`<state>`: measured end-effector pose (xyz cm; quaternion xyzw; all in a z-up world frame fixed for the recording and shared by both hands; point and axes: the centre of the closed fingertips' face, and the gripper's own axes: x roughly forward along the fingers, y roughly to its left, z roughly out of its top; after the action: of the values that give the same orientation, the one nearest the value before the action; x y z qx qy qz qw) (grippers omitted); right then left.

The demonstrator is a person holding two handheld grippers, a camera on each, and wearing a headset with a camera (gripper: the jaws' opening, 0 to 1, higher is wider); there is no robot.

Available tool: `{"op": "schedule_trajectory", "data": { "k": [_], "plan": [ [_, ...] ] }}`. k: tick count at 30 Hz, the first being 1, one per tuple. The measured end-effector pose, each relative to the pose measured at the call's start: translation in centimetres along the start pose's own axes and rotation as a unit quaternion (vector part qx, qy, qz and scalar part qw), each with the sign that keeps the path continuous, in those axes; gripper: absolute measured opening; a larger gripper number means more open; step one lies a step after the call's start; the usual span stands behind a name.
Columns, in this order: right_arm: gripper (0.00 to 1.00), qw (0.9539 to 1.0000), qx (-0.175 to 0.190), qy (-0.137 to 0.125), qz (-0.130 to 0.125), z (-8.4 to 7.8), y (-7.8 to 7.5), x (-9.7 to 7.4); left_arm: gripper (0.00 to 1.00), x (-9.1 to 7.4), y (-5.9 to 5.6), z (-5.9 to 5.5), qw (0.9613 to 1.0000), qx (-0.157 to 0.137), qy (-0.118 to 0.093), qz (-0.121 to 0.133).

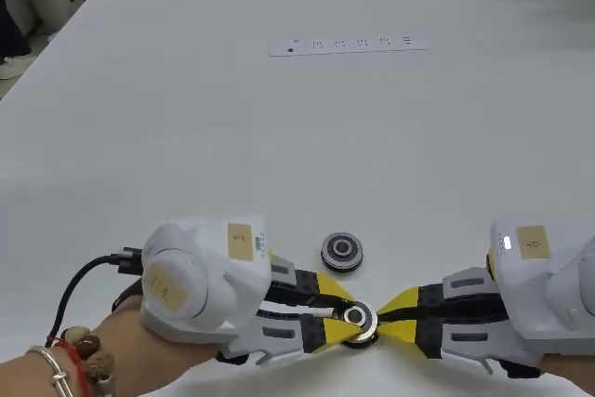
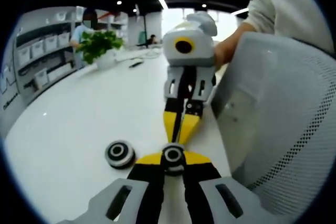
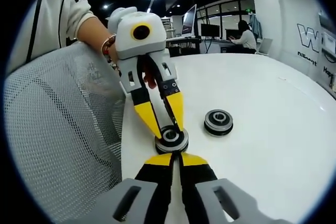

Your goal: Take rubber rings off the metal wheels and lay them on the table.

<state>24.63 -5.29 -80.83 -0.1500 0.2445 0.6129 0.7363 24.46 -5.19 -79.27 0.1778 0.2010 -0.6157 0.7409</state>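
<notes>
Through the headset, the left tool (image 1: 339,313) reaches in from 8 o'clock. Its jaws are drawn narrow and clamped on a small metal wheel (image 1: 358,317), which lies flat at the near edge of the white table (image 1: 279,155). The right tool (image 1: 386,316) meets it from 4 o'clock with its jaws almost together and its tips against the wheel's rim. I cannot tell whether the black rubber ring (image 3: 160,144) is caught between them. A second wheel (image 1: 341,251) sits just beside the held one, at its 12 o'clock, and its dark ring appears to be on.

To do this step well, I would keep the left tool steady so the wheel stays flat. The right tool should bite only the rubber lip, not the metal. I would then peel upward and outward toward 3 o'clock, rolling the ring off round the rim rather than yanking it. A hard pull could pop the wheel loose into its neighbour. The freed ring can go on bare table, well apart from both wheels.

As for containers, the left gripper view shows a pot (image 2: 105,60) far off at 10 o'clock holding a leafy green plant. Beyond it are shelf bins (image 2: 37,51) whose contents are too small to make out.
</notes>
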Motion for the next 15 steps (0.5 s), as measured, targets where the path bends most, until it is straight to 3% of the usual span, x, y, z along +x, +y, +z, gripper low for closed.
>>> {"op": "schedule_trajectory", "data": {
  "k": [10,15],
  "plan": [
    [0.0,0.9972,0.073,-0.012,-0.007,0.06,-0.57,-0.27,0.13,-0.09,0.0,0.03,1.0,0.002,-0.002,0.002],
    [0.0,0.9872,0.156,-0.03,0.007,0.18,-0.61,-0.49,0.13,-0.15,-0.01,-0.02,1.0,0.003,-0.003,0.002]
  ]
}}
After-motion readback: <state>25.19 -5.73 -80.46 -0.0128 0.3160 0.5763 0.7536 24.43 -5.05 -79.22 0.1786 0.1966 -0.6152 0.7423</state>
